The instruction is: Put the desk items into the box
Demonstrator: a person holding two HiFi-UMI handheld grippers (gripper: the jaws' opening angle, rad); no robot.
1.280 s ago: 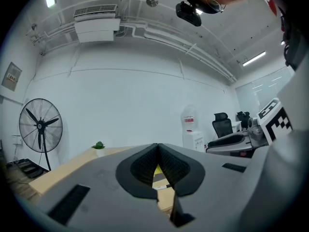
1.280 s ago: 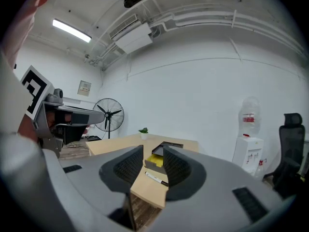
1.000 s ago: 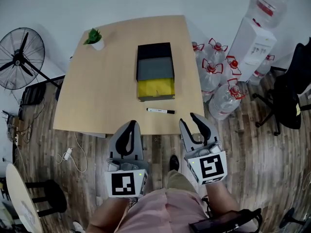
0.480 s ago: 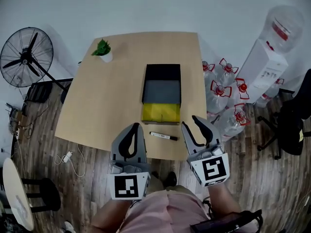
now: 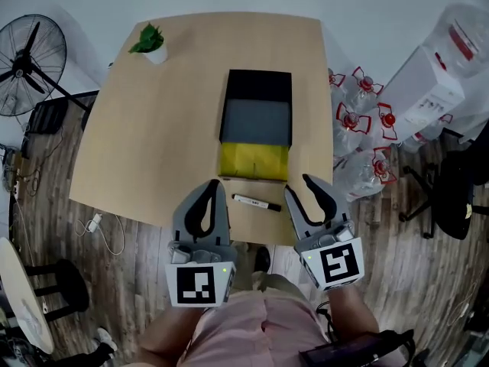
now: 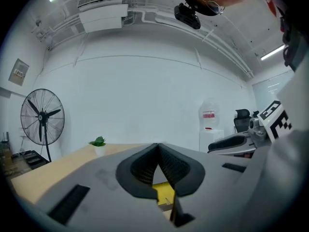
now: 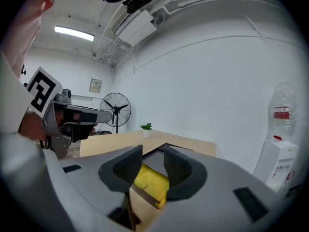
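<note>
- Change vs. 1 s earlier: both grippers had advanced from over the floor to the desk's near edge. Pen and box had not shifted on the desk.
- Left gripper [image 5: 209,186]: jaws closed tip to tip, nothing between them, at the near edge of the desk [image 5: 153,136].
- Right gripper [image 5: 299,187]: jaws apart, nothing held, aimed twd. the box.
- Marker pen [image 5: 257,202]: task item, flat on the desk betw. the two grippers, just short of the box, close to the near edge. Not yet touched.
- Box [image 5: 260,85]: open, mid-desk, w/ a yellow item [image 5: 254,160] at its near end.
- Far: potted plant [image 5: 149,43] at the far-left corner. Fan [image 5: 27,63] and water bottles [image 5: 359,90] on the floor, off-desk.
- Risk (judgement): the pen is round and near the edge, so a glancing jaw contact could roll it off.
- Risk (judgement): the left gripper can't pick anything until it is opened.
</note>
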